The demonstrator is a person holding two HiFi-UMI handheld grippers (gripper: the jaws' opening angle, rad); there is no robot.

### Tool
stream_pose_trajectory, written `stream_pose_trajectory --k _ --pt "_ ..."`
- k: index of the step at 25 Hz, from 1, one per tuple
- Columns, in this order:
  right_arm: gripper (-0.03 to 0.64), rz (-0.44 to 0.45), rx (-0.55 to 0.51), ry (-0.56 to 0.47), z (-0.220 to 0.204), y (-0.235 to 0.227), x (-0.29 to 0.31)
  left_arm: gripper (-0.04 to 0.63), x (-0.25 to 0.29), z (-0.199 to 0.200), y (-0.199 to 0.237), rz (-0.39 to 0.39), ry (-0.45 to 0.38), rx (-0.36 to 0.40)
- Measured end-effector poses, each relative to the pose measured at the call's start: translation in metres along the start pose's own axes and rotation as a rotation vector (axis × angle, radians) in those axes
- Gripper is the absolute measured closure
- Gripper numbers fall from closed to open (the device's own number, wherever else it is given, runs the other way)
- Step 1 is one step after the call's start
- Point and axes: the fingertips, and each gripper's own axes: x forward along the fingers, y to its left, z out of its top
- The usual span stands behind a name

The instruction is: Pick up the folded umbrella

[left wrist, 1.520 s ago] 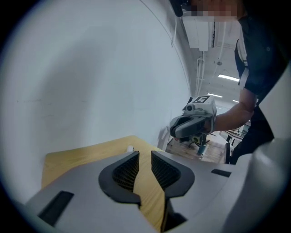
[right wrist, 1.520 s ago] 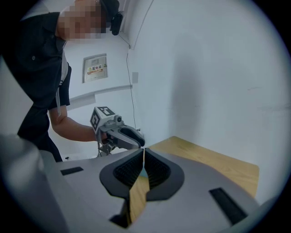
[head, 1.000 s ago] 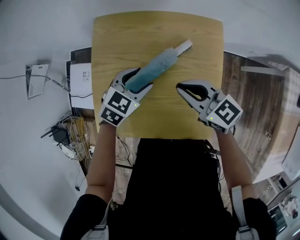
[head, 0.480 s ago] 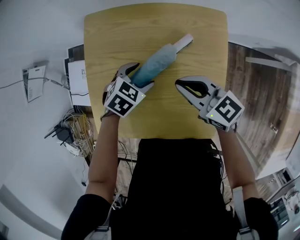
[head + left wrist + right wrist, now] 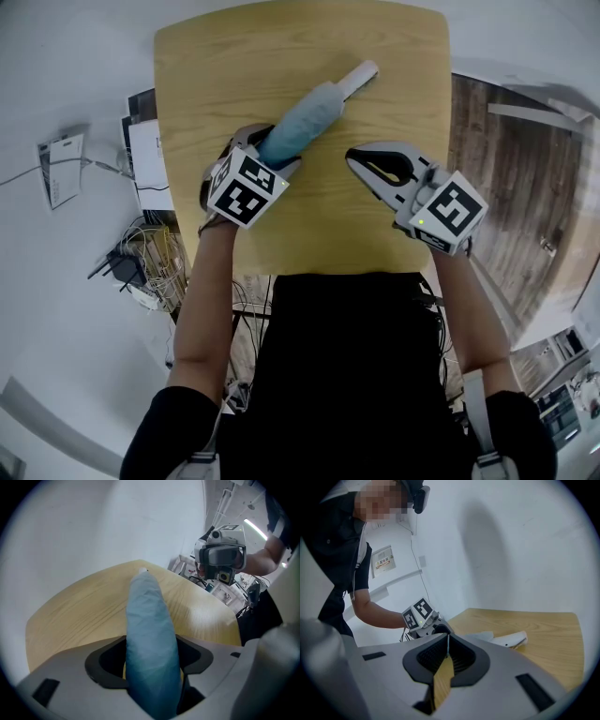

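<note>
The folded umbrella (image 5: 302, 124), light blue with a white handle (image 5: 360, 77), lies slanted on the wooden table (image 5: 394, 56). My left gripper (image 5: 272, 152) points steeply down over its thick near end. In the left gripper view the umbrella (image 5: 149, 630) runs between the wide jaws of that gripper (image 5: 152, 659) with dark gaps on both sides. Those jaws have just been closing a little around it without pressing on it. My right gripper (image 5: 354, 159) hovers to the right of the umbrella, jaws shut and empty; in its own view the tips (image 5: 446, 641) meet.
Cables and a power strip (image 5: 141, 262) lie on the floor left of the table, with papers (image 5: 58, 169) further left. A white box (image 5: 145, 155) sits by the table's left edge. Wooden flooring (image 5: 506, 141) runs along the right.
The left gripper has come down over the umbrella's near end and tipped more steeply, its marker cube now facing up. The right gripper has sunk slightly and stays shut.
</note>
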Motion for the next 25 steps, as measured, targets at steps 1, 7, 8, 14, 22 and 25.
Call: stream_pose_trajectory --k 1,7,8,14,22,25 --pt "0.597 -0.001 0.001 0.000 -0.001 0.000 0.000 0.276 0.000 0.000 0.000 -0.002 0.003 -0.001" --pt "0.597 -0.010 0.003 0.003 -0.002 0.000 -0.001 0.312 0.000 0.000 -0.002 0.006 0.010 -0.009" --pt "0.597 -0.011 0.002 0.004 -0.001 0.001 -0.001 0.316 -0.001 0.000 -0.001 0.005 0.005 -0.015" --pt "0.597 -0.032 -0.027 -0.006 0.009 0.004 -0.007 0.331 -0.009 -0.001 -0.006 -0.028 -0.021 -0.065" --pt "0.597 -0.094 -0.107 -0.040 0.043 0.016 -0.031 0.333 -0.064 0.040 -0.011 -0.111 -0.357 -0.272" --pt "0.597 -0.123 -0.141 -0.059 0.059 0.031 -0.045 0.333 -0.106 0.059 -0.016 -0.148 -0.563 -0.349"
